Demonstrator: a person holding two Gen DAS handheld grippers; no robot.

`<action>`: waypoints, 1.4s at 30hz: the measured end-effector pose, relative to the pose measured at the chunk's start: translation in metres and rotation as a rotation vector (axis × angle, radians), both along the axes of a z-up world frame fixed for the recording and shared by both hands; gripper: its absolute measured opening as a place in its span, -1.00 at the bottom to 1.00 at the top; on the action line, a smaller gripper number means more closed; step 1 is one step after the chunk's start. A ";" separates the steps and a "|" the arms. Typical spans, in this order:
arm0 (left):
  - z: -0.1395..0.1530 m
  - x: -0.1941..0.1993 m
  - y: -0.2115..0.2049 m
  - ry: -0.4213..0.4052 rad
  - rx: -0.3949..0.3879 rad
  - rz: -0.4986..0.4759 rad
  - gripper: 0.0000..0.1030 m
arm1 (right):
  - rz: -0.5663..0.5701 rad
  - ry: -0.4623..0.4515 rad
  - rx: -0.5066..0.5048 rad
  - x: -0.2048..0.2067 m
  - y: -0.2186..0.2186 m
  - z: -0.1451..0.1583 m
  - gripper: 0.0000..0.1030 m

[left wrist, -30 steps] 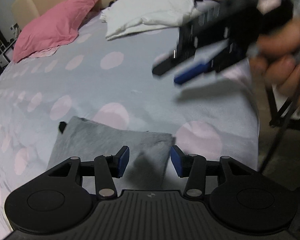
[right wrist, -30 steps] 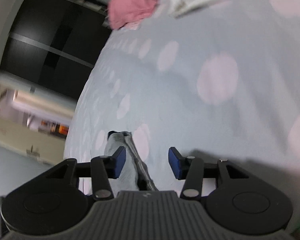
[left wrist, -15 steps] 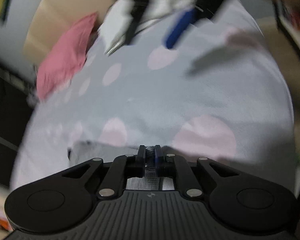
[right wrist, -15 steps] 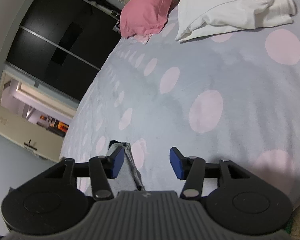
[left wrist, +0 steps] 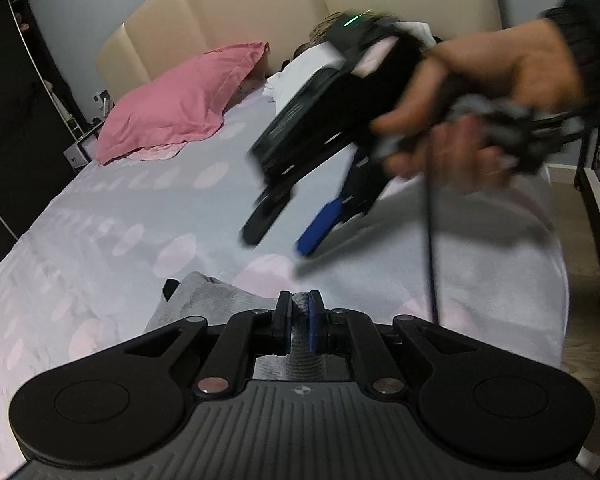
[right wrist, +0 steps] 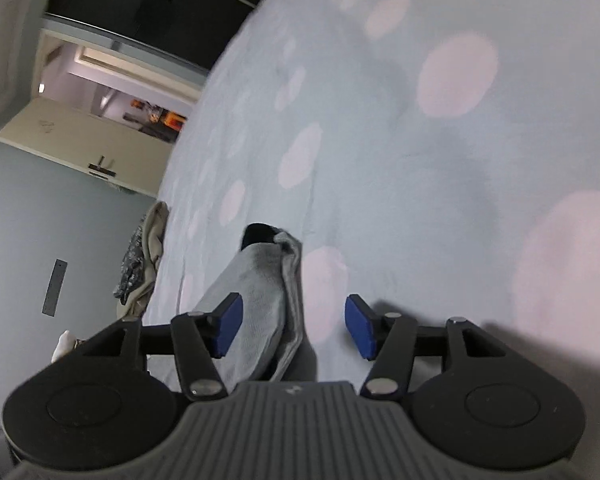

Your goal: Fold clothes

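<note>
My left gripper has just pinched the grey garment. My right gripper, jaws spreading wide and empty, nears its other edge for the fold.

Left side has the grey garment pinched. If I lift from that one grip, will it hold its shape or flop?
Probably flop: the grey garment is soft knit lying in loose folds on the bed sheet. The left gripper pinches only one edge, so the rest would likely hang and unfold. It looks light; the open right gripper could support it.

Home bedroom: spotted bed, padded headboard, pink pillow.
</note>
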State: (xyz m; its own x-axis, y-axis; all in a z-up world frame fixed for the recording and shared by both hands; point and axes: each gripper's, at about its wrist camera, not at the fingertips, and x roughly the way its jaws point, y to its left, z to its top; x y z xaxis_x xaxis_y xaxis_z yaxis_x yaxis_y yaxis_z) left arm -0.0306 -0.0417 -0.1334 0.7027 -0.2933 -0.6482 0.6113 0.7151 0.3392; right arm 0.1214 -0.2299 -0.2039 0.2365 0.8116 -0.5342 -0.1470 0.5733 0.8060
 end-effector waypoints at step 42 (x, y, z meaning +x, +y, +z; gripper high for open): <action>0.043 -0.115 0.254 0.078 -0.718 0.506 -0.89 | 0.539 -0.422 -0.324 -0.082 0.300 0.151 -0.69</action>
State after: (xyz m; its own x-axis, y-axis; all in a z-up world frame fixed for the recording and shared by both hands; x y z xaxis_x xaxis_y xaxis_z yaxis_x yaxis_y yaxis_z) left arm -0.1455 0.2126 -0.0900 0.8203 -0.3139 -0.4781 0.1663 0.9307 -0.3257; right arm 0.0394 0.0696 -0.0532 0.0888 0.6903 -0.7181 -0.7331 0.5334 0.4221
